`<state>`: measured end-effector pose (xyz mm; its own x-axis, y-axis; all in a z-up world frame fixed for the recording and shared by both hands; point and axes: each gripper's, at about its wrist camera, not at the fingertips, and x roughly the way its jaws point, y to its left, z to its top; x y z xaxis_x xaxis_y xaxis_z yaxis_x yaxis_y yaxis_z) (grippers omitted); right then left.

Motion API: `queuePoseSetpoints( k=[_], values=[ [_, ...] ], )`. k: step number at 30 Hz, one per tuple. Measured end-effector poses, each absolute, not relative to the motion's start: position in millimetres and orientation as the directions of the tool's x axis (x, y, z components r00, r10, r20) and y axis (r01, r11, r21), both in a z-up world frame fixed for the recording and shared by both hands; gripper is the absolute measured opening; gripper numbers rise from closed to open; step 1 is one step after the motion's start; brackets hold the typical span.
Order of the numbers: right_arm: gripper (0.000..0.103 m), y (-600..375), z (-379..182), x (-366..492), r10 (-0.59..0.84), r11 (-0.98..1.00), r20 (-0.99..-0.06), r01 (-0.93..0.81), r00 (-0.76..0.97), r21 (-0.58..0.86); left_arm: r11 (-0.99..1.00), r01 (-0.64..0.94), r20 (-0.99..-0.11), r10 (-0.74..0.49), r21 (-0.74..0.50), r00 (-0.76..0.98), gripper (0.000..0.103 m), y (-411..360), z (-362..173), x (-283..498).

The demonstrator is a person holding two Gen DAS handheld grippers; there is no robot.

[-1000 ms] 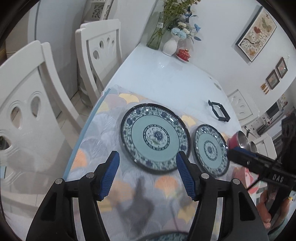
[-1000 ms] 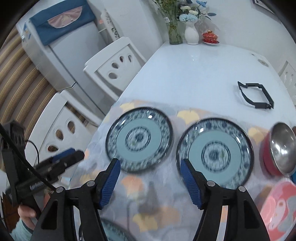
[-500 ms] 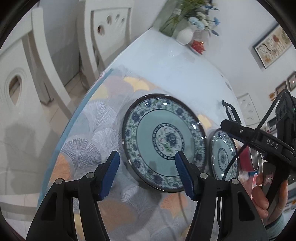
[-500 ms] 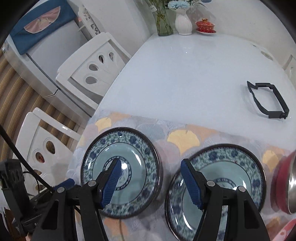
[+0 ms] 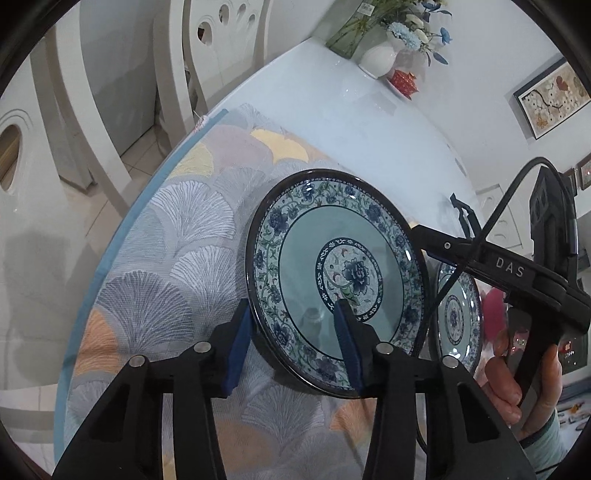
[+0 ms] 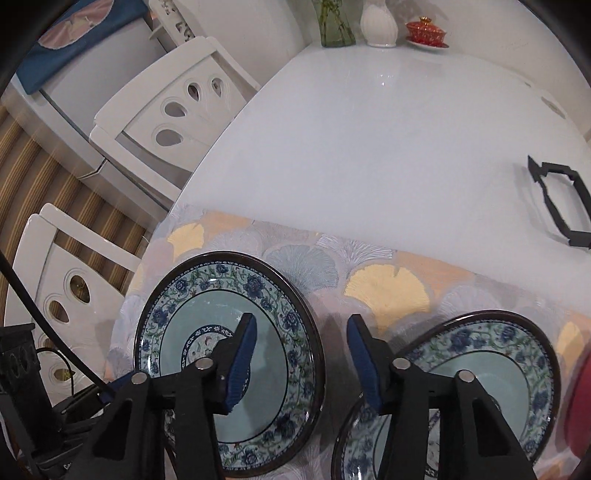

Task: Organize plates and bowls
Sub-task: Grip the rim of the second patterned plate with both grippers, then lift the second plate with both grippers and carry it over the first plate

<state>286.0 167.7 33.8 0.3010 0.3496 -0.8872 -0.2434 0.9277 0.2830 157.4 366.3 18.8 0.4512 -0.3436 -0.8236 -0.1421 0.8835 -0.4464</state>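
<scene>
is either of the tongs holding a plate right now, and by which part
The left tongs straddle the near rim of the left plate, one finger outside, one inside; a firm clamp cannot be told. The right tongs are open, holding nothing.

White table [image 6: 369,129] carried a ginkgo-print mat [image 5: 177,266] at the near end, with two blue floral plates [image 6: 280,332] [image 6: 517,354] on it. Black frame [image 6: 561,203] on bare tabletop; glass vase [image 6: 334,22], white vase [image 6: 380,22], red lidded cup [image 6: 426,31] at far edge.
</scene>
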Motion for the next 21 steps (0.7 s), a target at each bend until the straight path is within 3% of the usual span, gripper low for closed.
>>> queuePoseSetpoints(
  k=[7,21],
  values=[
    [0.041,171.9,19.6,290.4,0.353,0.924,-0.896,-0.251,0.269,0.289,0.885,-0.14,-0.823,-0.341,-0.444,0.454,0.033,369.2,15.6,158.6],
    [0.041,187.1,15.7,290.4,0.324,0.922,-0.908,-0.304,0.267,0.24,0.906,-0.113,-0.822,-0.311,-0.408,0.477,0.031,363.5,13.6,157.6]
  ],
)
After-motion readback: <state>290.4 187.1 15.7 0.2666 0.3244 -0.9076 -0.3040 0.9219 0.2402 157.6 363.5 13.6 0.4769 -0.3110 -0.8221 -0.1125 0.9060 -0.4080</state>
